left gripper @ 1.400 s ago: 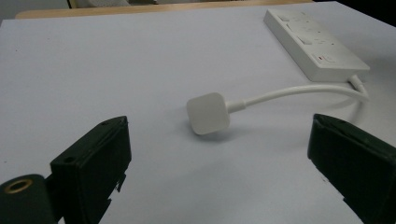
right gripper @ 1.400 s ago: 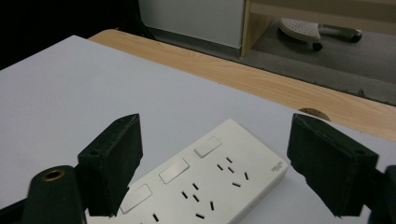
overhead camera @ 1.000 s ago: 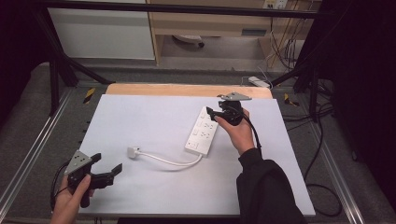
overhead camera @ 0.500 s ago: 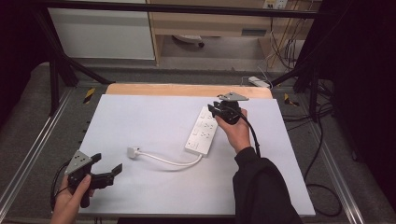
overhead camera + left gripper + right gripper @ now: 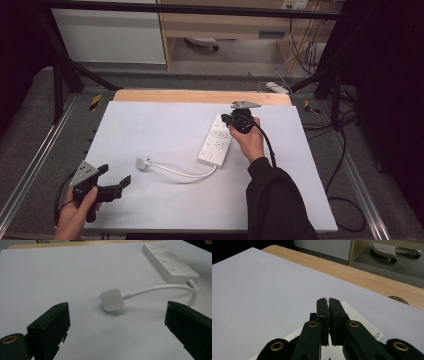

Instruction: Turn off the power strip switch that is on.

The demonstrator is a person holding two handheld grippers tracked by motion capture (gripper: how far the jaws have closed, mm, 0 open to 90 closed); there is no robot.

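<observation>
In the high view, the long white plastic power strip [image 5: 217, 142] lies in the middle of the white table top [image 5: 150, 125], and the right gripper [image 5: 235, 120], clenched on nothing, is held over its far end, so it looks best pressed down softly to keep the strip from sliding. In the left gripper view, the square white plug [image 5: 112, 299] on its white cord [image 5: 160, 288] is seen in the middle between the wide-apart jaws of the left gripper [image 5: 117, 332], with nothing in the way. In the right gripper view, the jaws are seen pressed together over the strip, with the wooden table edge [image 5: 362, 277] at the upper right.

White power strip [image 5: 216, 142] and plug [image 5: 112, 299], apparently pale lavender-grey mat [image 5: 165, 130].
</observation>
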